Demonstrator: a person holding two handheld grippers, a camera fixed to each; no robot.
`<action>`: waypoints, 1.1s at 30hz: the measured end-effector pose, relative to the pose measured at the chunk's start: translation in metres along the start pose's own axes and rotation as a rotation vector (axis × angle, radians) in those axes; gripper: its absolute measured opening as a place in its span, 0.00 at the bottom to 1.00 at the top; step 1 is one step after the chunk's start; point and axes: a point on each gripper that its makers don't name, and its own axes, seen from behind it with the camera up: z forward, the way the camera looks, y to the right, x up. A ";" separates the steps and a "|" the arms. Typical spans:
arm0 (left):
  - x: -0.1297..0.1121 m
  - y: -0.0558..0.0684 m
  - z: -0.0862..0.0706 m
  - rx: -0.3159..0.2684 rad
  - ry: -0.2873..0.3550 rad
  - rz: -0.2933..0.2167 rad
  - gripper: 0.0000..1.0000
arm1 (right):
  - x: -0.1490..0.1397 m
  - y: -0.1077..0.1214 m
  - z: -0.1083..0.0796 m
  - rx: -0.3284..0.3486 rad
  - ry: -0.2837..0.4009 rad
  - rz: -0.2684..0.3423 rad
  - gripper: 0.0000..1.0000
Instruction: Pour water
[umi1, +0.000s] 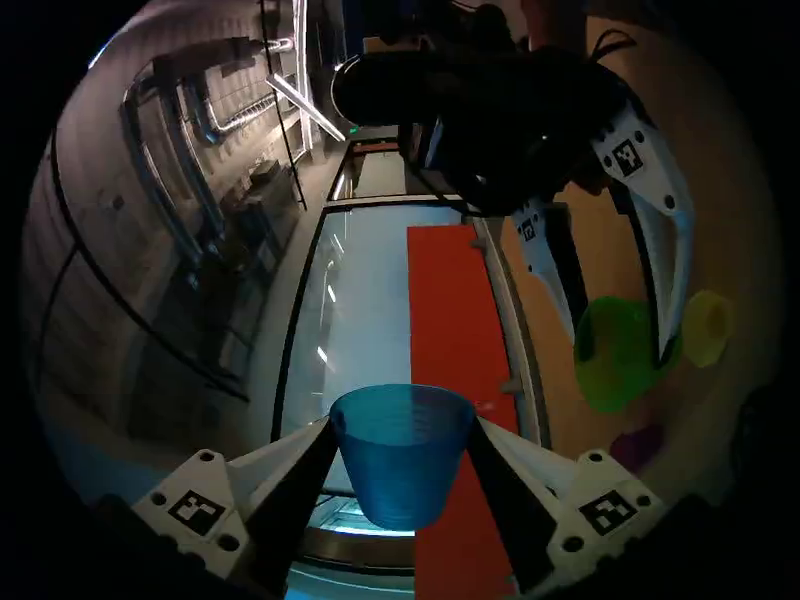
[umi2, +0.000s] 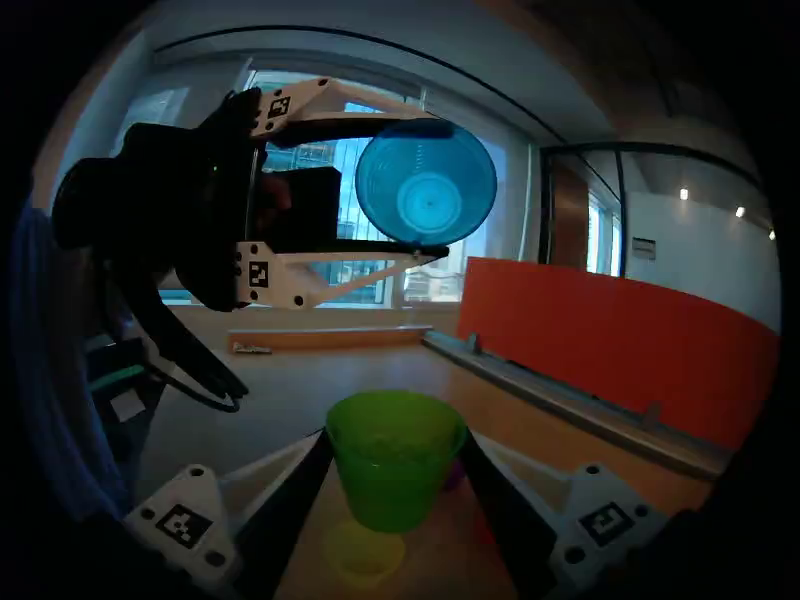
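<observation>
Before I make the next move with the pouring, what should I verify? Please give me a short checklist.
1. Left gripper grips blue cup: ok, both fingers press its sides.
2. Right gripper grips green cup: ok, cup upright.
3. Blue cup's mouth above green cup: cannot tell; it is tipped sideways, higher up.
4. Water in blue cup: cannot tell.
5. Yellow cup out of the way: cannot tell; it appears just below the green cup.

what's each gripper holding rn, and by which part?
Left gripper holds the blue cup, fingers on opposite sides of its wall just below the rim. Right gripper holds the green cup the same way.
</observation>
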 end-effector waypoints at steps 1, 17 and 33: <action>-0.001 -0.001 0.001 0.001 -0.001 -0.022 0.87 | 0.000 0.000 0.000 0.000 0.000 0.000 0.92; -0.008 -0.011 0.002 0.024 -0.001 -0.371 0.87 | 0.002 0.001 0.000 -0.009 0.009 0.002 0.92; -0.018 -0.010 -0.007 0.014 0.003 -0.702 0.87 | 0.007 0.003 -0.001 -0.018 0.025 0.007 0.92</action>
